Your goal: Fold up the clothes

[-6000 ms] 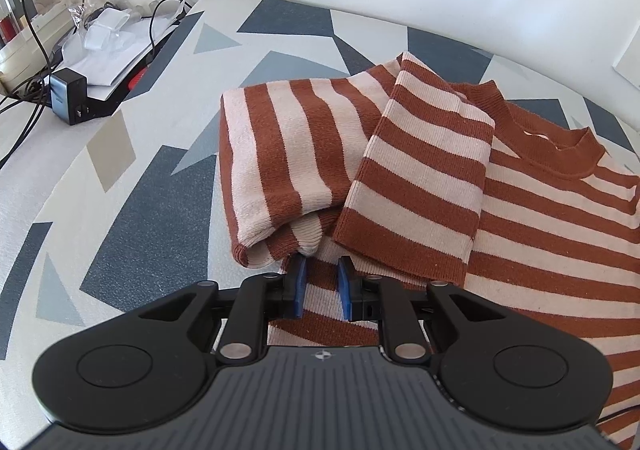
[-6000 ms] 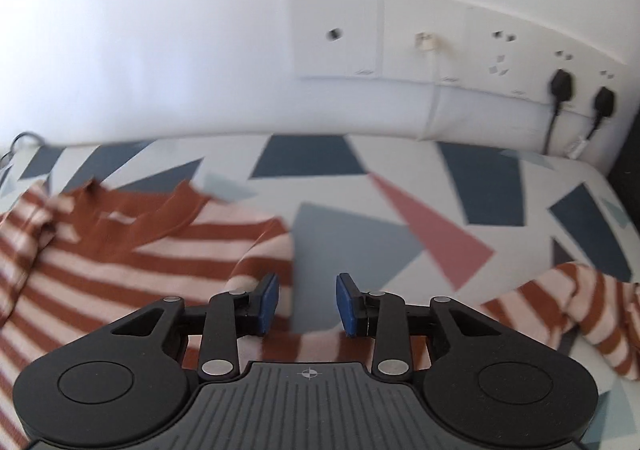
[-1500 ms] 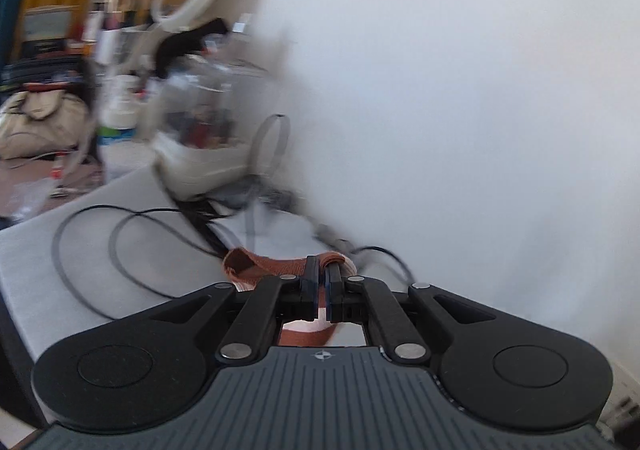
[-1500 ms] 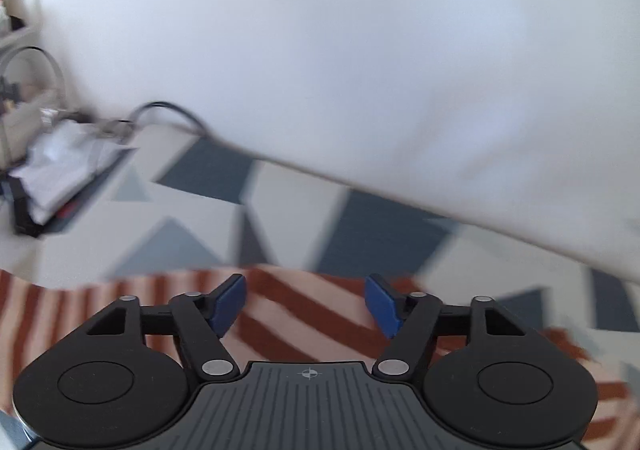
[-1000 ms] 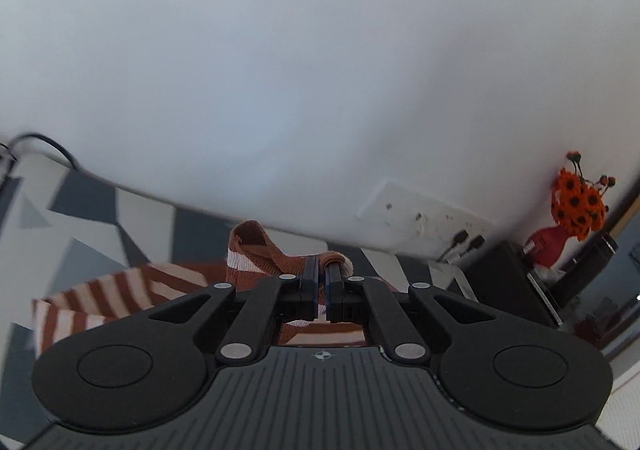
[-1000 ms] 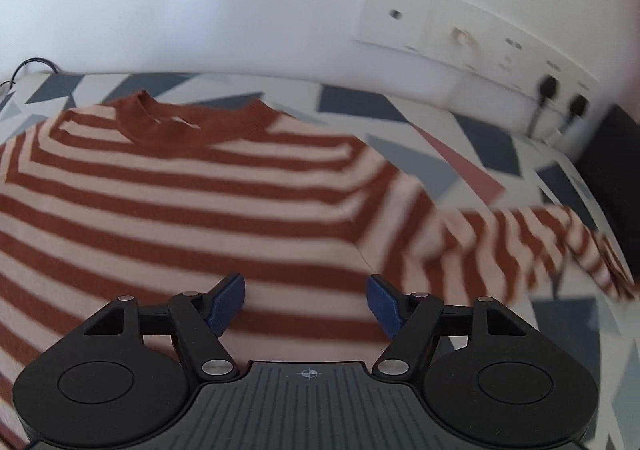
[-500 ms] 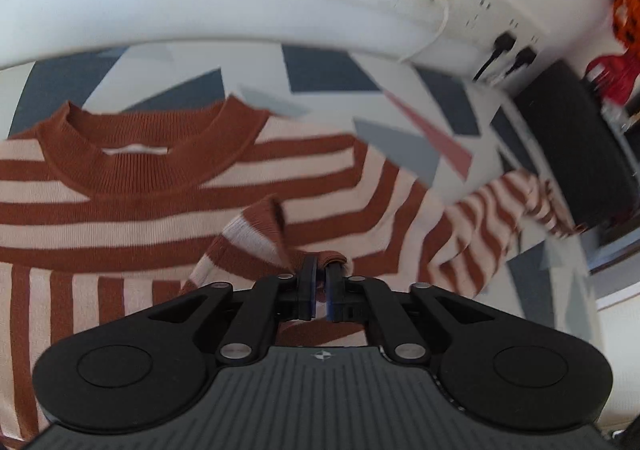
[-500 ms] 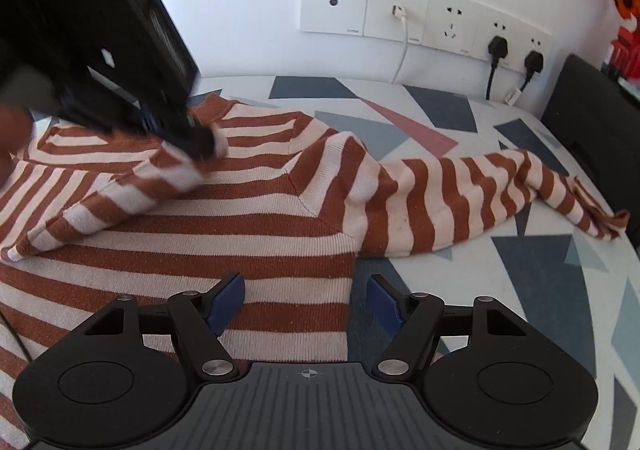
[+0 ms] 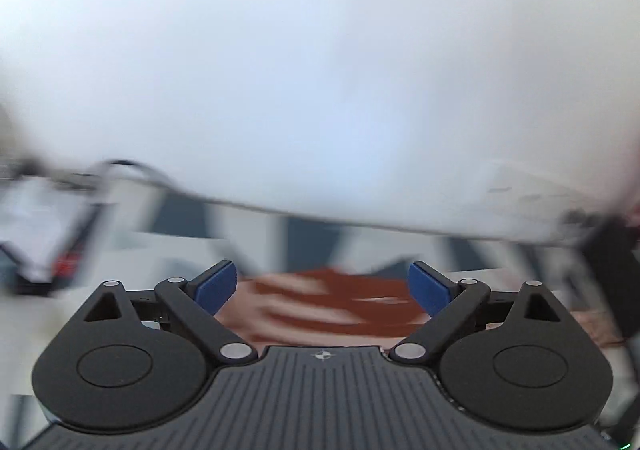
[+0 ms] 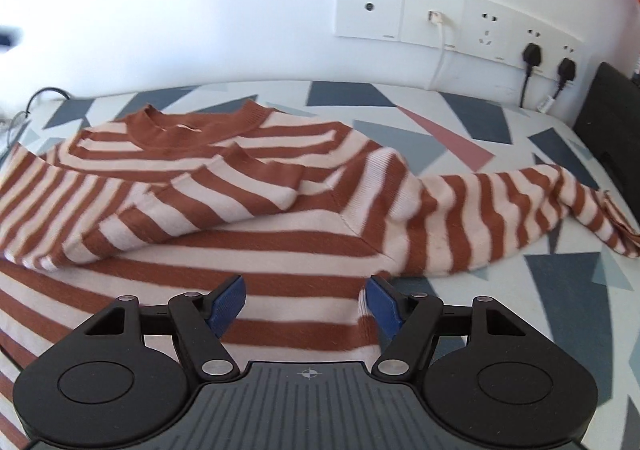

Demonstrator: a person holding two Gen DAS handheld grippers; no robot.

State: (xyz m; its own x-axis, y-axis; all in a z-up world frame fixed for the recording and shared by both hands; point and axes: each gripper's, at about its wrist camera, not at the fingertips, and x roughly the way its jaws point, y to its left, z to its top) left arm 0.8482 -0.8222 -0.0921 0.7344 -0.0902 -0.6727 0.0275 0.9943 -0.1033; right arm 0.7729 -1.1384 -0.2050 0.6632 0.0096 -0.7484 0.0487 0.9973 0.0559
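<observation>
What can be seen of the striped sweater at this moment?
The striped sweater is a rust-and-cream knit with a ribbed rust collar. It lies flat on the patterned surface, collar toward the wall. One sleeve is folded across the chest; the other sleeve is spread out toward the sockets. The right gripper, open, hovers near its side edge; contact is unclear.
</observation>
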